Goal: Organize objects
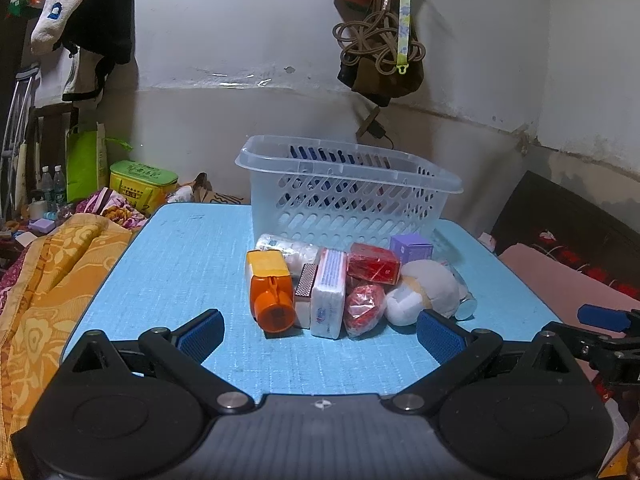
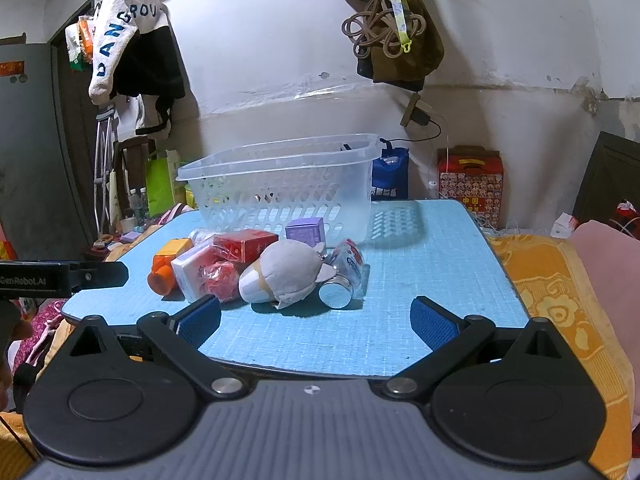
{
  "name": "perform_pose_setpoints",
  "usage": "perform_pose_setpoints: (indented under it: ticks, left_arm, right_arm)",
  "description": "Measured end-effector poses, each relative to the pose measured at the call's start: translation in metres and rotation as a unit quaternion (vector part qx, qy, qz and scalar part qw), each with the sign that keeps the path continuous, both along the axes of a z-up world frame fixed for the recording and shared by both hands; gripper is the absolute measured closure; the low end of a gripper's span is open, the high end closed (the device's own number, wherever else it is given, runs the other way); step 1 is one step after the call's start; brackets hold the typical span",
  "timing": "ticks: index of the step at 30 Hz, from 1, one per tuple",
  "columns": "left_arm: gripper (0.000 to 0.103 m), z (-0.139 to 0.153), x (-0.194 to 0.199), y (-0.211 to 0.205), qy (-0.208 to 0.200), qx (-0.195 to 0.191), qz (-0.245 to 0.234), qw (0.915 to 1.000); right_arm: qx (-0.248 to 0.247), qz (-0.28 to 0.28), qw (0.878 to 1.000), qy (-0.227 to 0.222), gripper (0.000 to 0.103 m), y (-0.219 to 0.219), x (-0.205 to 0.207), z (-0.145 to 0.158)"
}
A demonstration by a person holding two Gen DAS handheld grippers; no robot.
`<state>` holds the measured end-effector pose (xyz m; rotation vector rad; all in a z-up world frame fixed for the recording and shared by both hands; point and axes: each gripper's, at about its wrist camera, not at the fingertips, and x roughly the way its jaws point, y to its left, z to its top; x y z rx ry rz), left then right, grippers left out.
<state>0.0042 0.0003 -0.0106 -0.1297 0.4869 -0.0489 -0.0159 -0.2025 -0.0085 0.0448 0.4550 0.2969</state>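
Left tongs (image 1: pixel 320 330): we see them spread wide, with nothing between the blue pads; they hang over the near edge of the bench (image 1: pixel 180 260).
Right tongs (image 2: pixel 316 320): also spread wide and holding nothing, above the near part of the bench (image 2: pixel 420 272).
Pile, from the left tongs: it lies just ahead, between the two pads. Nearest are the orange bottle (image 1: pixel 270 294), the matchbox (image 1: pixel 305 290), the white packet (image 1: pixel 329 294) and the red wrapped thing (image 1: pixel 363 310).
Right pad of the left tongs: the grey and white plush toy (image 1: pixel 424 294) lies just beside its tip; whether they touch, we cannot tell.
Pile, from the right tongs: it lies ahead and to the left. The plush toy (image 2: pixel 286 276) and the small bottle with a shiny end (image 2: pixel 344 276) are nearest; the red wrapped thing (image 2: pixel 218 280) is close to the left pad.
Further back: a red box (image 2: pixel 245 245) and a purple box (image 2: pixel 306 231) lie on the far side of the pile.
Basket (image 1: pixel 344 196): clear plastic, upright, behind the pile and just beside it, at the far side of the bench.
Beside the bench: an orange flowered blanket (image 1: pixel 52 280) on the left.
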Motion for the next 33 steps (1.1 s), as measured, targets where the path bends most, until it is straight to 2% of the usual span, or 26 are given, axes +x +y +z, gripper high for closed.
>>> perform_pose_setpoints:
  ticks: [9, 18, 23, 26, 30, 31, 33]
  left_arm:
    - [0.0, 0.0, 0.001, -0.001, 0.0, 0.004, 0.001, 1.0]
    - [0.0, -0.002, 0.012, 0.005, 0.012, 0.033, 0.003, 0.9994]
    - [0.0, -0.006, 0.03, 0.03, 0.035, 0.03, 0.019, 0.9988]
    - [0.0, -0.013, 0.043, 0.045, 0.048, 0.024, 0.019, 0.9984]
    - [0.005, -0.025, 0.065, 0.047, 0.072, 0.037, 0.005, 0.9967]
    - [0.006, -0.027, 0.069, 0.046, 0.077, 0.038, 0.002, 0.9963]
    - [0.006, -0.029, 0.076, 0.047, 0.081, 0.026, 0.0, 0.9964]
  right_arm:
    - [-0.003, -0.001, 1.0, 0.003, 0.0, 0.0, 0.0, 0.0]
    - [-0.027, -0.003, 1.0, 0.014, 0.0, 0.0, 0.018, -0.003]
    - [-0.004, 0.018, 0.998, 0.062, 0.0, -0.013, 0.05, -0.015]
    - [-0.017, 0.02, 0.997, 0.074, 0.0, -0.012, 0.066, -0.022]
    - [-0.049, 0.027, 0.997, 0.056, 0.011, -0.004, 0.081, -0.024]
    - [-0.048, 0.026, 0.997, 0.056, 0.017, -0.004, 0.085, -0.024]
    - [-0.017, 0.028, 0.998, 0.053, 0.019, -0.012, 0.09, -0.021]
